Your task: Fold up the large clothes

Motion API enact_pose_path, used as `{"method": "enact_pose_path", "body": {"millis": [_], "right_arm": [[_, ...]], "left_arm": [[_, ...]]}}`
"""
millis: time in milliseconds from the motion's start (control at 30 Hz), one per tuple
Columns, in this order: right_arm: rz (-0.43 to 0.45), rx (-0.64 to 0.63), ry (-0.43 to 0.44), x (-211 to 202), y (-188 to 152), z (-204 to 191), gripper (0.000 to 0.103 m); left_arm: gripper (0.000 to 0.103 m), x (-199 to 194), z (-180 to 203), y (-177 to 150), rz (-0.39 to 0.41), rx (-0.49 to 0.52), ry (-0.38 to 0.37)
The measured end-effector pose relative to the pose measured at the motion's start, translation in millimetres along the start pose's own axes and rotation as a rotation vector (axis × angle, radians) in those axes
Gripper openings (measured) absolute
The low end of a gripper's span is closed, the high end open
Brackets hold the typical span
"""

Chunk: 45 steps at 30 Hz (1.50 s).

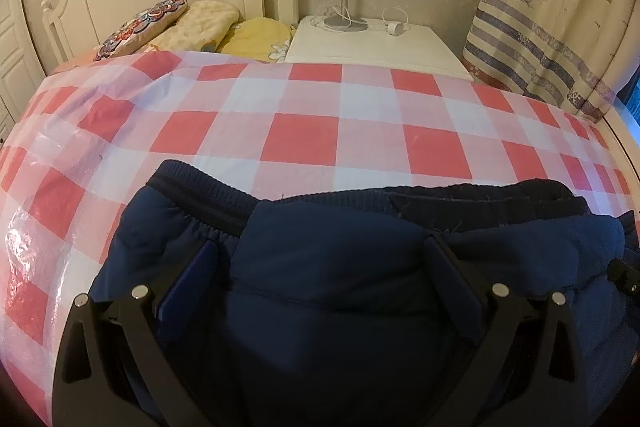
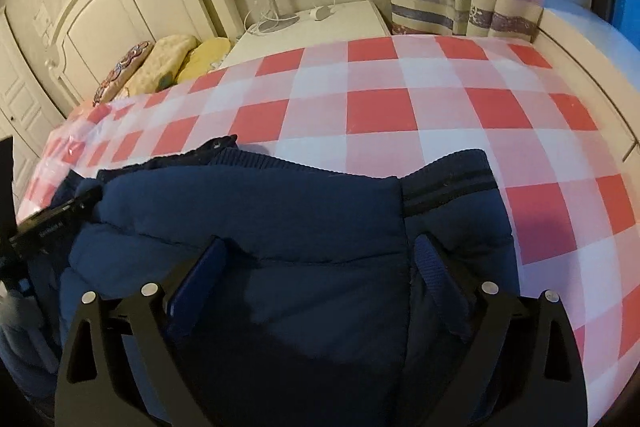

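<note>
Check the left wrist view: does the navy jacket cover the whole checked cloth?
No, the navy jacket lies only on the near part; the red-and-white checked cloth stays bare beyond it.

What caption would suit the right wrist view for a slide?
Open right gripper over a navy padded jacket on a red-checked sheet.

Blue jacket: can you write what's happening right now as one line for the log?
item: blue jacket bunched on checked cloth | left gripper: open over jacket | right gripper: open over jacket | fold: unfinished
</note>
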State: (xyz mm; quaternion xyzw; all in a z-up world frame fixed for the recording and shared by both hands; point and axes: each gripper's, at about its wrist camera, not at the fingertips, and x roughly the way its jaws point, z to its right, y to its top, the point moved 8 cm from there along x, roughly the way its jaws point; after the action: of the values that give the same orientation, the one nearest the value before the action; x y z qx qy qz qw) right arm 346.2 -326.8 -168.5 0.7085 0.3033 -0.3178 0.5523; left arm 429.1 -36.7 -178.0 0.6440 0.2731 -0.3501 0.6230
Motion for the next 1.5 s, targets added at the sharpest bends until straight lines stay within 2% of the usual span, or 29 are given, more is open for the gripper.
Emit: {"method": "enact_pose_path", "body": {"millis": [67,133,233,300,333,367,400,467,567,633,700,733,767,833,867,933,967,1033,1100,1167,1200,1233,1300,1400,1500], "right_arm": [[0.008,0.012,0.019,-1.7,-0.1,1.6,0.091],[0.016,0.025,0.035,-3.5,-0.8,3.5,0.091],[0.017,0.026,0.038,-3.7,0.3,3.2,0.091],[0.015,0.025,0.036,-2.7,0.6,3.7,0.091],[0.016,0.026,0.037,-2.8,0.5,3.7,0.091],[0.016,0.027,0.037,-3.1,0.0,3.2,0.091],[0.017,0.025,0.036,-3.1,-0.2,3.0,0.091],[0.019,0.029,0.039,-3.2,0.2,3.5,0.091],[0.015,0.018,0.022,-3.0,0.9,3.3,0.091],[0.019,0.002,-0.018,-7.3,1.4,1.7,0.091],[0.085,-0.019,-0.123,-31.7,3.6,-5.9,0.091],[0.125,-0.027,-0.116,-43.8,4.2,-14.8,0.091],[0.172,-0.048,-0.063,-61.5,4.0,-34.1,0.091],[0.208,-0.143,-0.011,-87.5,-2.1,-74.0,0.091],[0.216,-0.186,-0.007,-94.7,-4.6,-86.9,0.091],[0.234,-0.28,-0.01,-106.4,-12.5,-111.6,0.091],[0.232,-0.319,-0.021,-106.9,-16.7,-121.4,0.091],[0.19,-0.334,-0.029,-96.3,-22.4,-127.7,0.091],[0.111,-0.344,-0.046,-70.9,-34.0,-127.7,0.091],[0.033,-0.352,-0.055,-44.6,-48.8,-125.6,0.091],[0.017,-0.335,-0.029,-34.5,-55.1,-123.1,0.092],[0.027,-0.311,-0.003,-32.5,-56.3,-121.3,0.092],[0.027,-0.306,-0.004,-32.5,-57.0,-120.9,0.092],[0.027,-0.314,-0.016,-28.2,-58.0,-122.4,0.097],[0.029,-0.297,0.004,-27.7,-59.2,-119.8,0.097]], "left_arm": [[0.101,-2.0,-2.5,1.6,-0.044,0.001,-0.03],[0.101,-15.7,-14.3,8.7,-0.03,-0.019,-0.041],[0.101,-35.9,-43.3,18.2,0.036,-0.027,0.006],[0.101,-26.1,-65.4,11.9,0.018,-0.029,0.065],[0.101,-13.1,-77.1,4.0,-0.027,-0.055,0.07],[0.101,3.8,-88.7,-6.3,-0.107,-0.154,-0.017],[0.101,8.9,-96.6,-8.6,-0.131,-0.223,-0.069],[0.101,9.6,-108.8,-7.3,-0.12,-0.311,-0.114],[0.101,3.8,-105.8,-6.4,-0.086,-0.274,-0.06],[0.1,-15.6,-106.2,-1.4,0.024,-0.254,0.009],[0.1,-36.8,-104.6,2.2,0.132,-0.235,0.037],[0.1,-46.5,-101.7,3.7,0.181,-0.219,0.039],[0.1,-54.6,-97.6,5.5,0.211,-0.2,0.035],[0.1,-69.0,-90.0,8.9,0.232,-0.154,0.051],[0.1,-80.3,-83.4,9.0,0.237,-0.13,0.044],[0.101,-106.0,-61.5,7.7,0.254,-0.114,-0.066],[0.101,-114.8,-48.4,6.8,0.254,-0.096,-0.103],[0.101,-125.8,-16.0,2.5,0.254,0.005,-0.103],[0.101,-118.4,13.3,-5.6,0.249,0.139,-0.04],[0.101,-87.1,28.4,-20.0,0.174,0.227,0.017],[0.101,-58.3,31.5,-35.2,0.064,0.241,0.009],[0.101,-44.8,30.6,-41.5,0.016,0.22,-0.008],[0.101,-46.7,25.8,-40.4,0.032,0.186,-0.014],[0.101,-45.5,26.9,-43.8,0.039,0.2,-0.002],[0.101,-44.6,25.9,-45.1,0.047,0.201,-0.001]]}}
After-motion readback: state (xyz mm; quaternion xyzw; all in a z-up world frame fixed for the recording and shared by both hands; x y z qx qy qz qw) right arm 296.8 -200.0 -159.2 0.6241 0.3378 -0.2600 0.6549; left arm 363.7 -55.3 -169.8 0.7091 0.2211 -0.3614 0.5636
